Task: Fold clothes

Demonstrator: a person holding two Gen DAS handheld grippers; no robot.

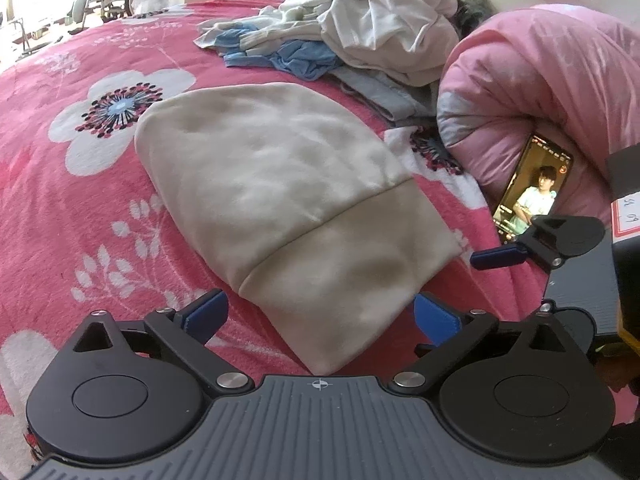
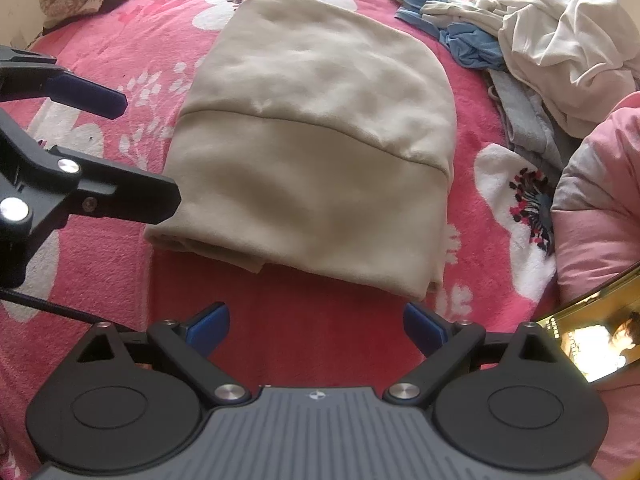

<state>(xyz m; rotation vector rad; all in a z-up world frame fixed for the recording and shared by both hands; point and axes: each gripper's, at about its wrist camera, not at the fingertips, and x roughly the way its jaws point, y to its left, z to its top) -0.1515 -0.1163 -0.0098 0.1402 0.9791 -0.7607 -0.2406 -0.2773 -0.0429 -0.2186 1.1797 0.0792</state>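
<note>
Both jaws are being held wide apart, gripping nothing: left gripper (image 1: 320,318) over the near edge of the folded garment (image 1: 280,192), right gripper (image 2: 316,326) just short of it. The garment is lying flat mid-bed (image 1: 60,220). This fold is judged finished; next, a piece is to be drawn from the far-right pile (image 1: 360,24).

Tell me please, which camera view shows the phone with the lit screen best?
The left wrist view. There the phone shows almost whole, leaning against the pink quilt, its screen readable as a video. The right wrist view catches only a part of the phone at the right edge, cut off and stretched by the lens.
</note>
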